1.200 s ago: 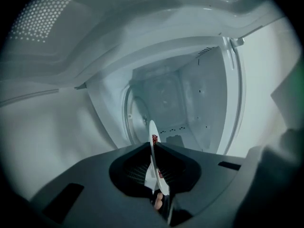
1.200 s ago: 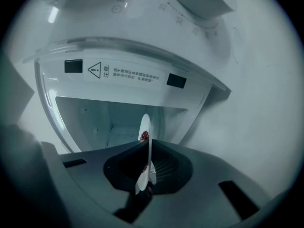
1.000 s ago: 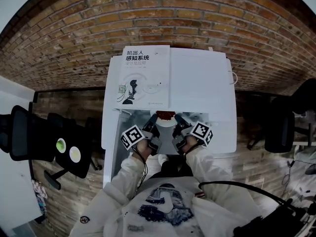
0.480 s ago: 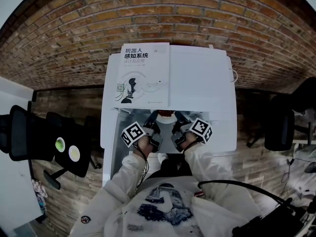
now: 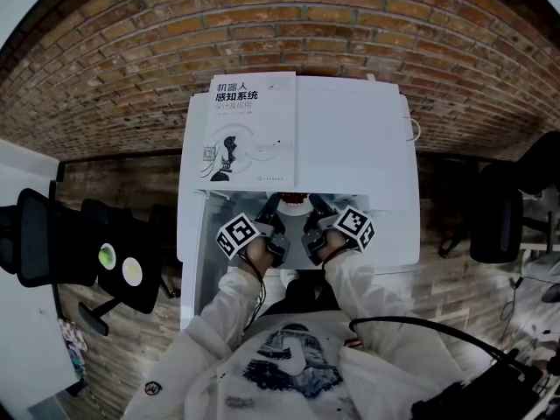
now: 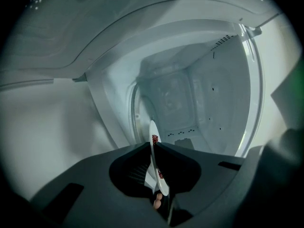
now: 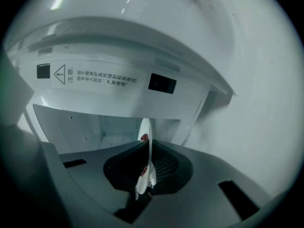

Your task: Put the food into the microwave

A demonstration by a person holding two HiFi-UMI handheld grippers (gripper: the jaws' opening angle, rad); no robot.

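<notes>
A white plate [image 5: 295, 203] with red food on it is held level between my two grippers at the mouth of the white microwave [image 5: 367, 138]. My left gripper [image 5: 273, 213] is shut on the plate's left rim, and my right gripper [image 5: 315, 212] is shut on its right rim. In the left gripper view the plate [image 6: 152, 136] shows edge-on between the jaws of my left gripper [image 6: 153, 148], with the open cavity [image 6: 190, 99] straight ahead. In the right gripper view the plate [image 7: 145, 129] sits clamped in my right gripper [image 7: 146, 144] under the microwave's upper frame [image 7: 118, 80].
A large white book [image 5: 249, 129] lies on top of the microwave. The microwave door [image 5: 189, 234] stands open at the left. A brick wall [image 5: 289, 24] runs behind. Black chairs stand at the left [image 5: 70, 243] and at the right [image 5: 499, 226].
Both grippers and the plate have edged slightly farther under the microwave's front edge, so less of the plate shows in the head view. The grips are unchanged.
</notes>
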